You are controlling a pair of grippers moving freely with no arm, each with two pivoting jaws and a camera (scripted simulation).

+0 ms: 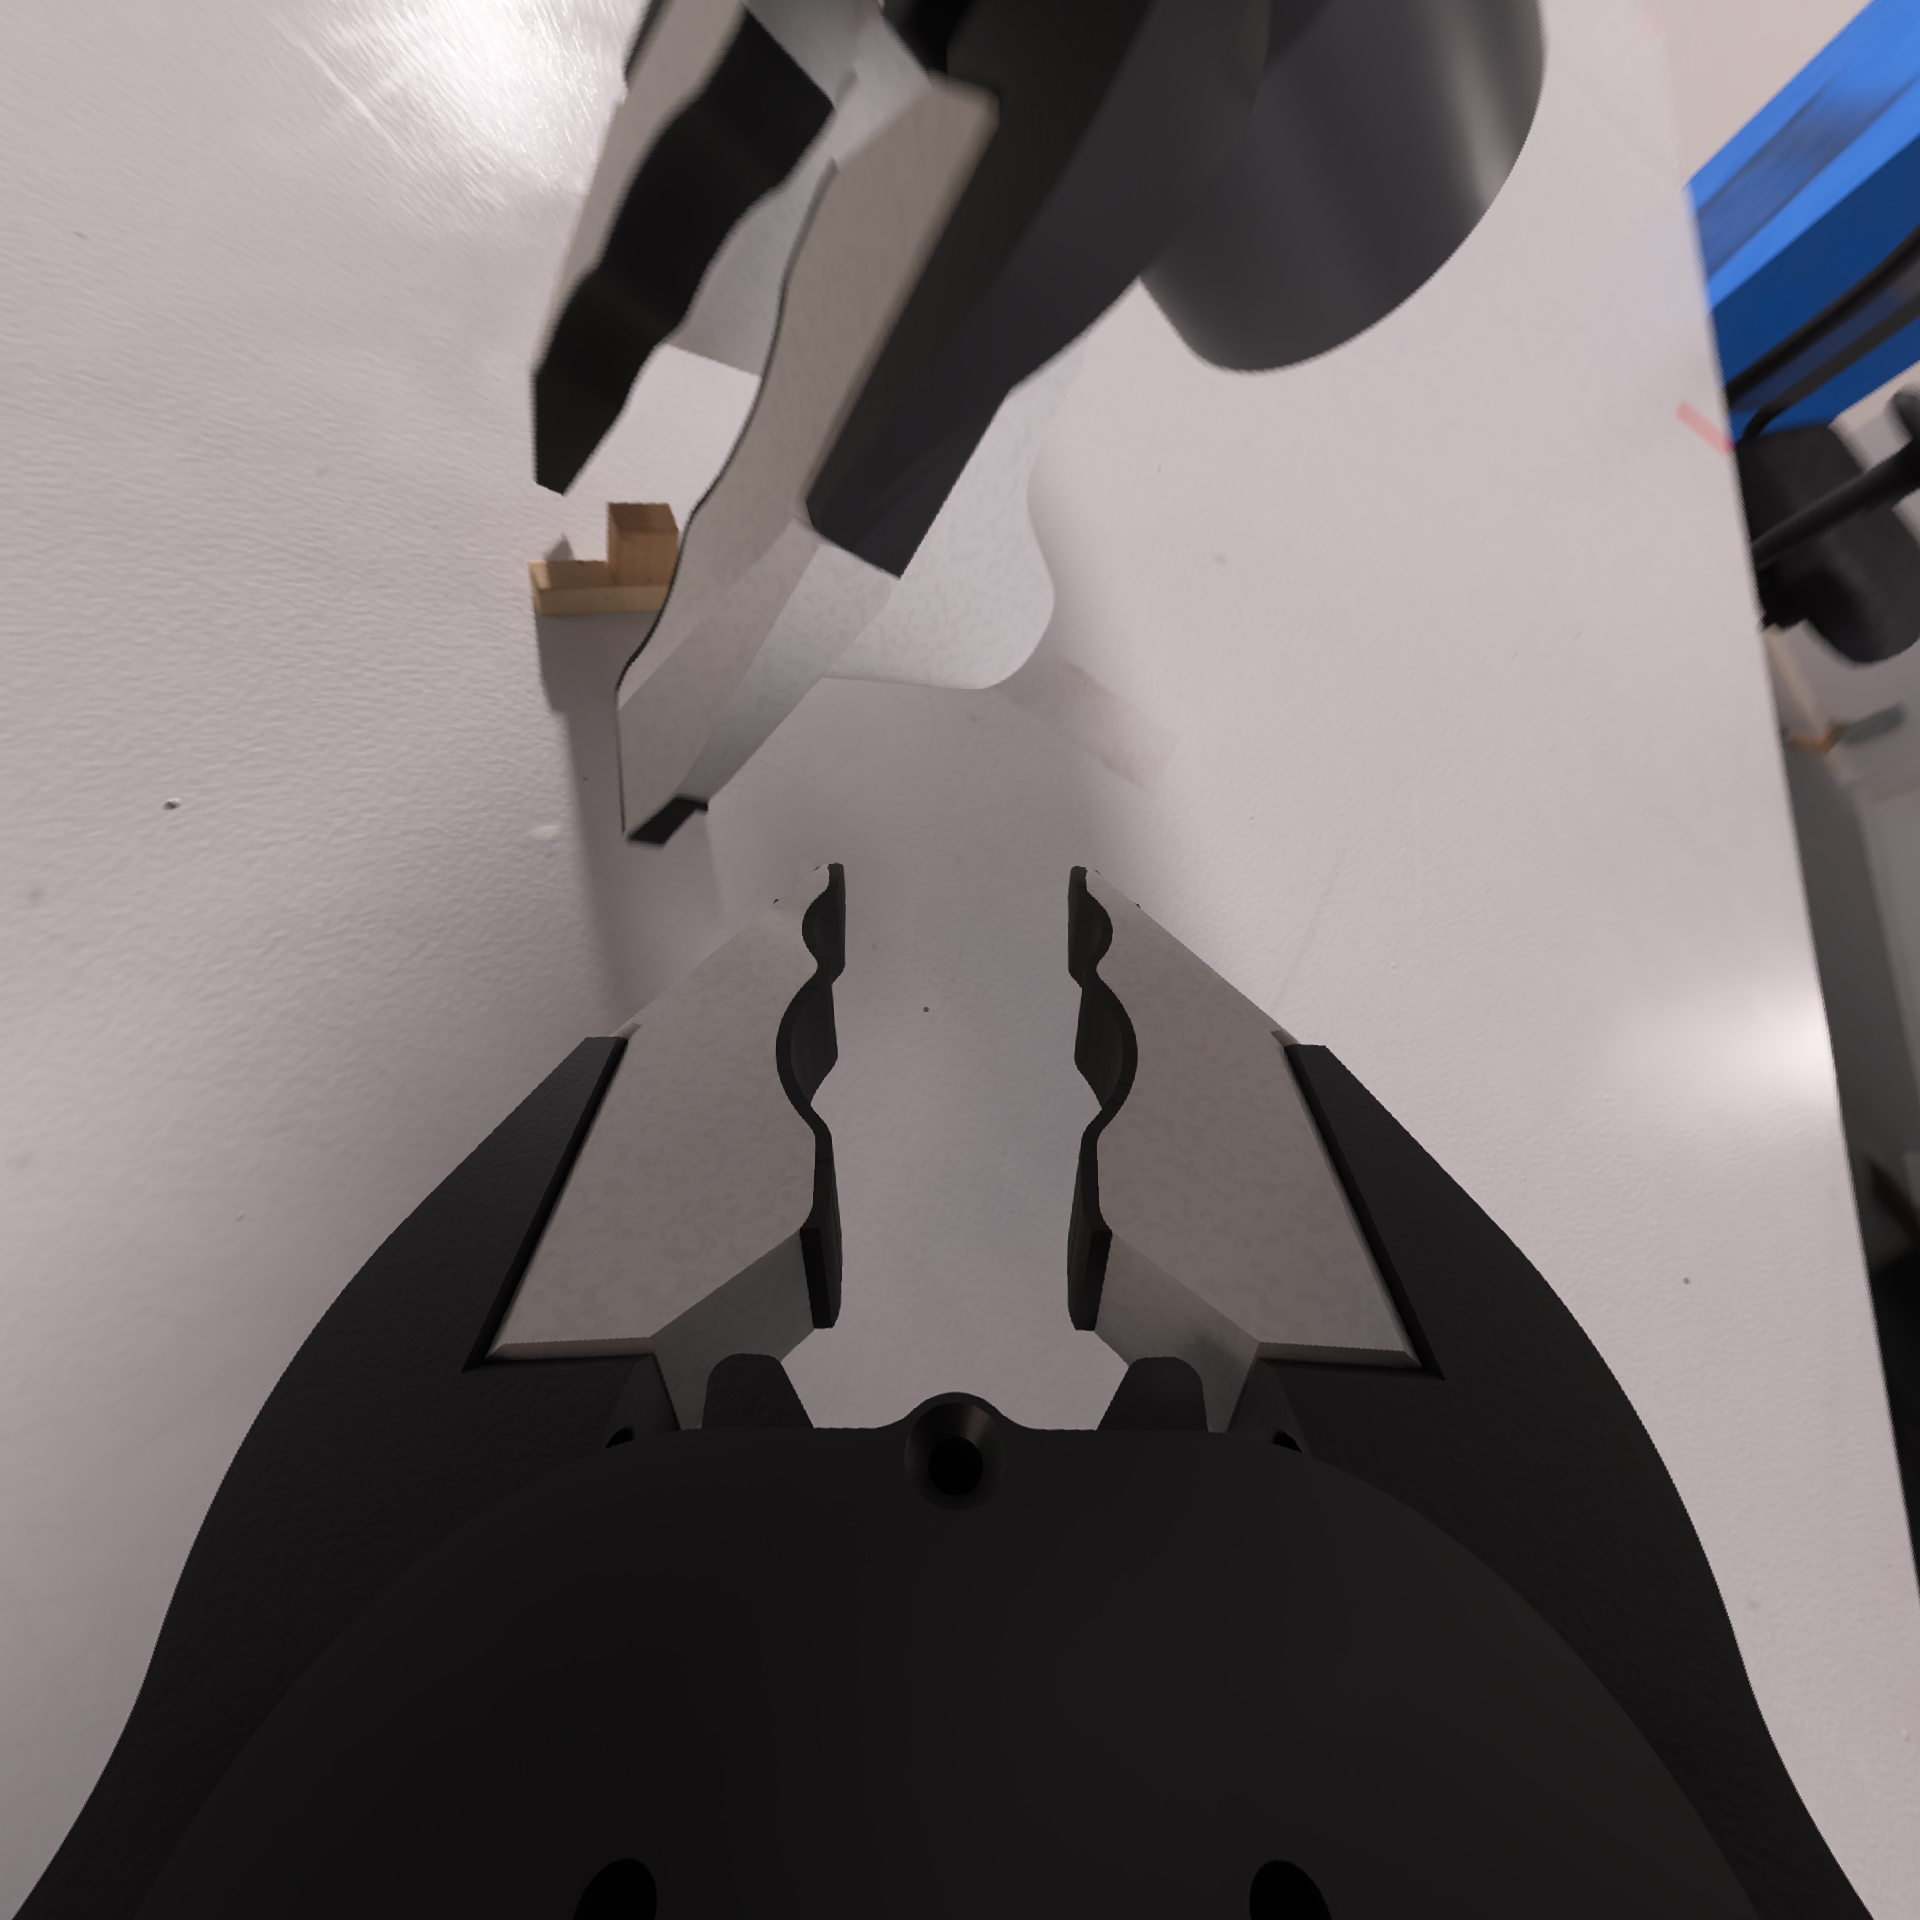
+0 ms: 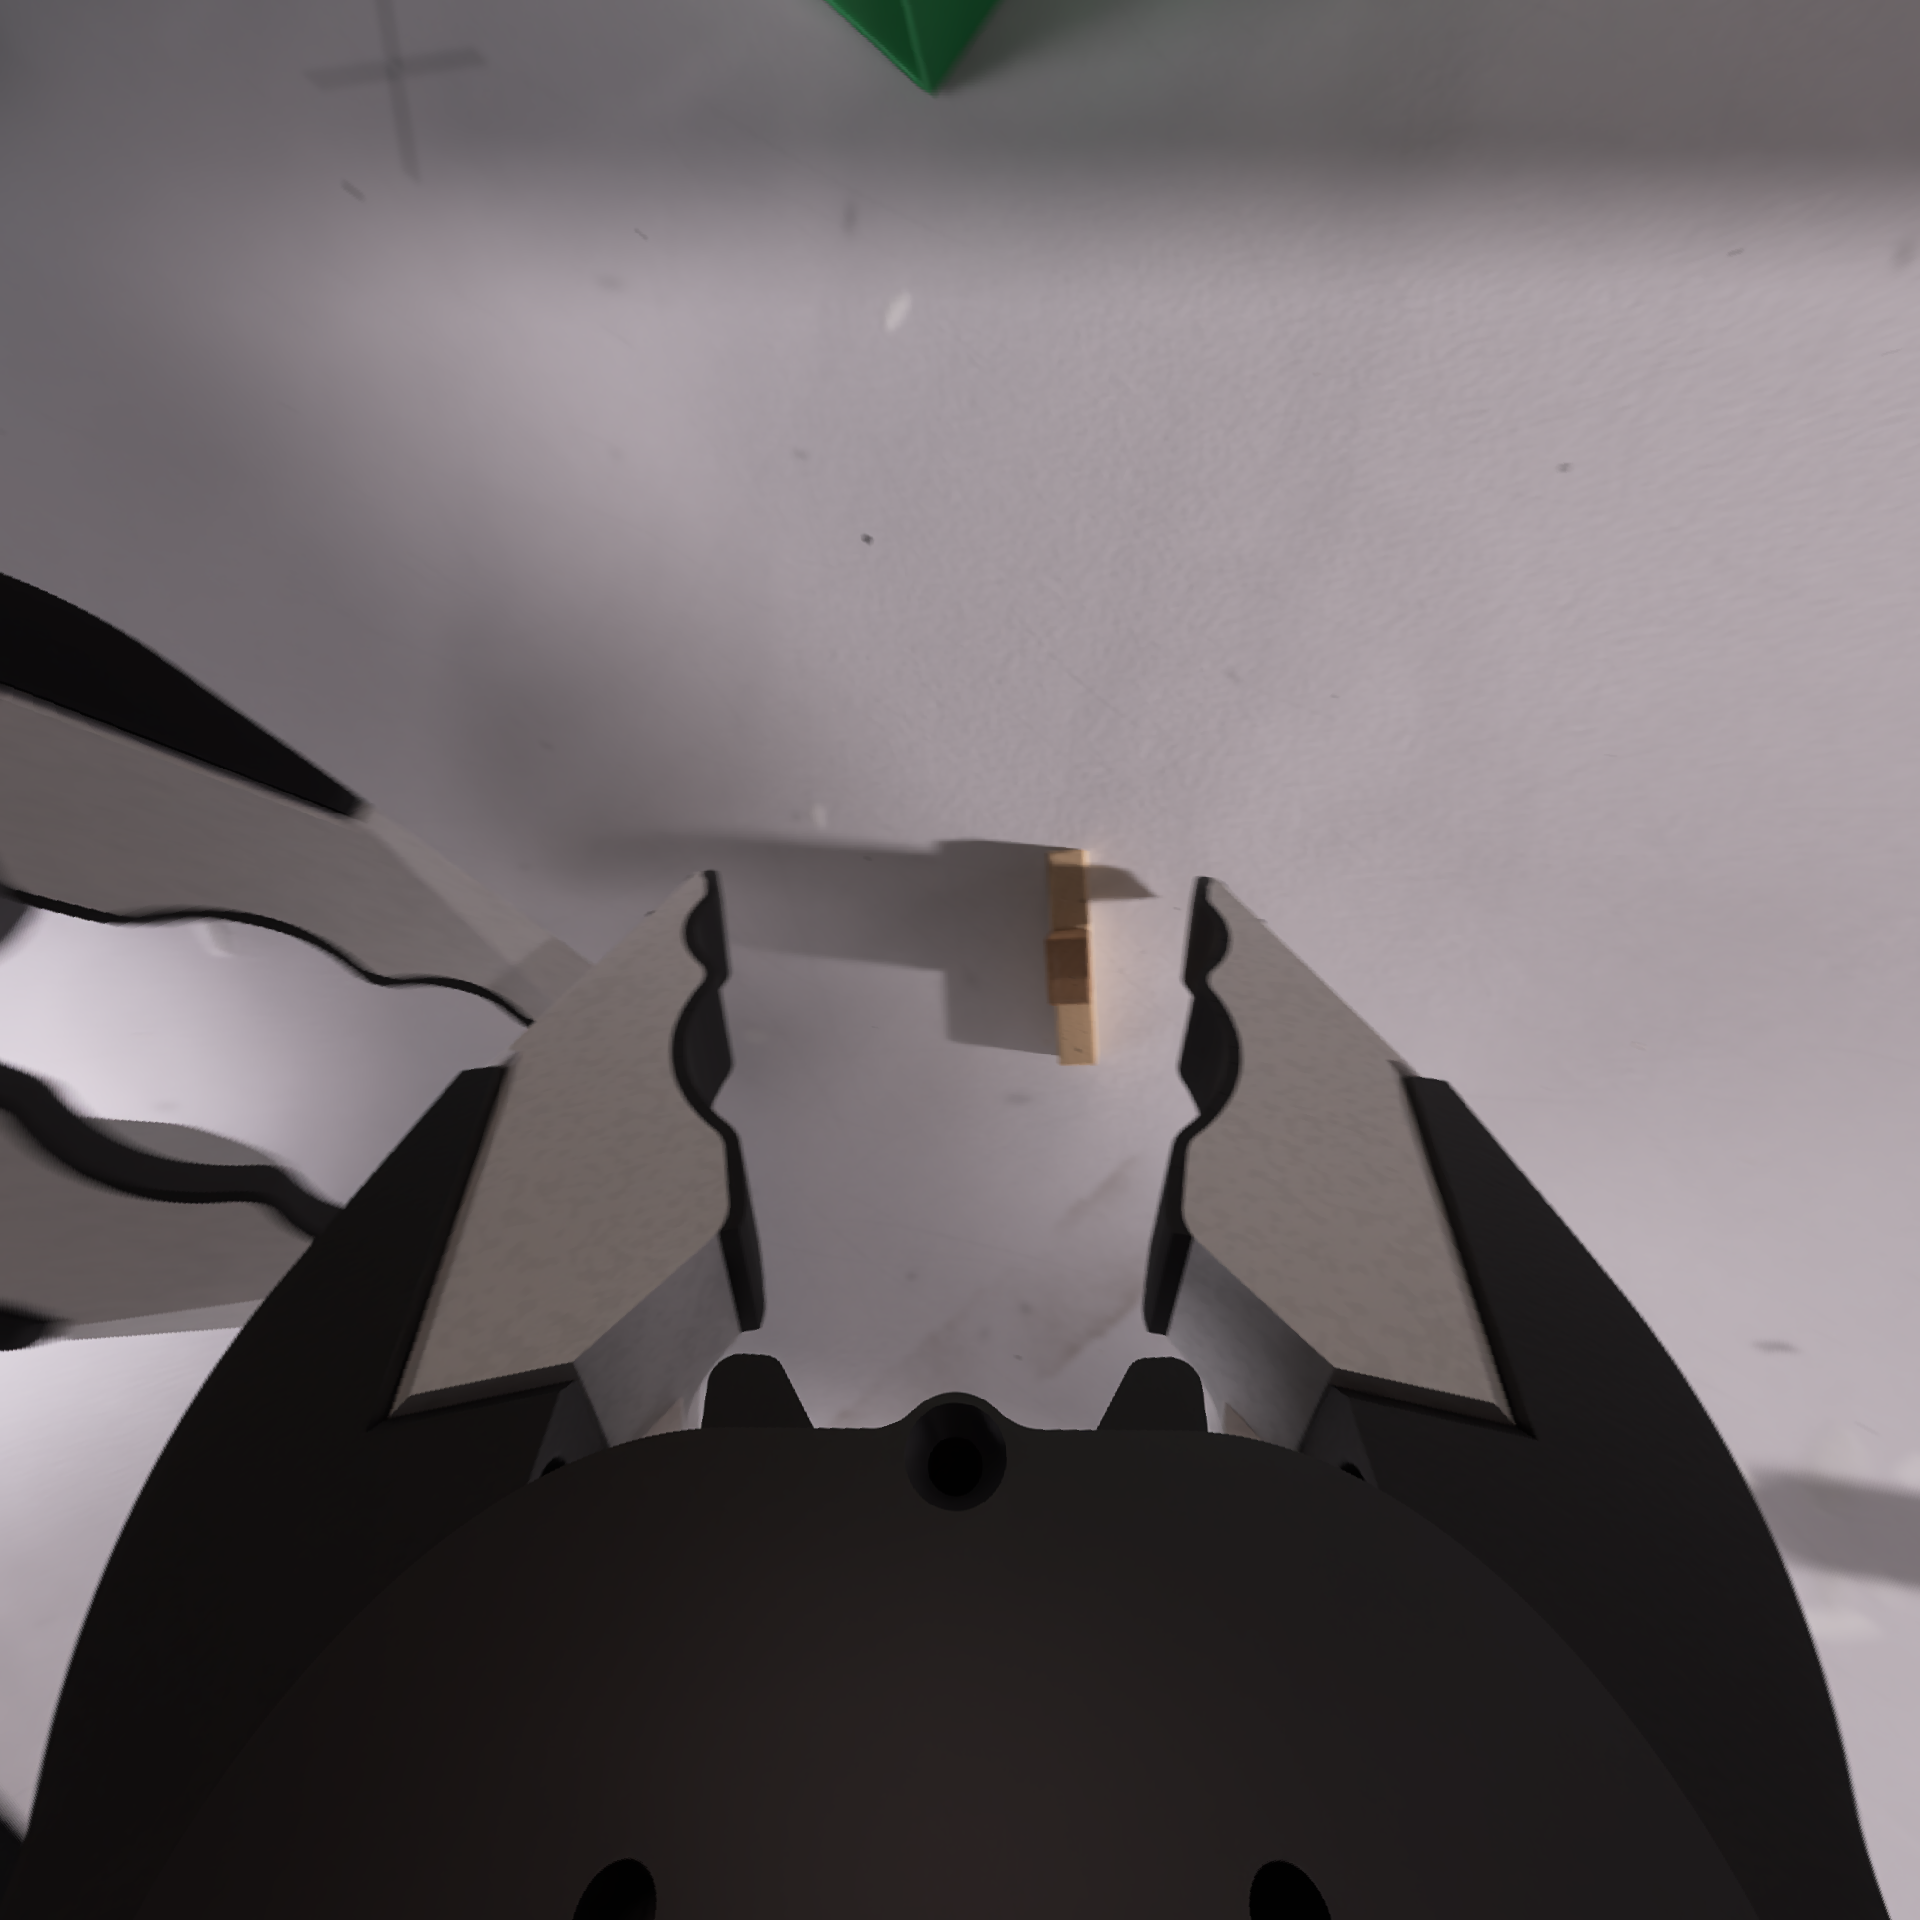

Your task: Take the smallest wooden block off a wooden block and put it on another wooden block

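Nearest the lens in the right wrist view, the right gripper (image 2: 954, 883) has its jaws spread wide and empty above the white table (image 2: 1351, 520). Between and beyond its fingertips, nearer the right one, the smallest wooden block (image 2: 1067, 964) sits on a flat wooden block (image 2: 1073, 1023), which lies on the table. That spread, with the pair framed in the gap, reads as an approach for lifting the small cube (the jaws have room to close around it). At the left edge of this view, the left gripper's fingers (image 2: 260, 862) cross in.

From the left wrist view, the left gripper (image 1: 956, 873) is parted moderately, holding nothing, over bare table, likely waiting. Here the stack appears side-on at left, so the cube (image 1: 639, 538) visibly stands at one end of the slab (image 1: 592, 597), something the near-overhead view flattens. Only the right view shows a green object (image 2: 914, 36) at the top; only the left shows blue equipment (image 1: 1808, 260) at the right. No second resting block is visible in either.
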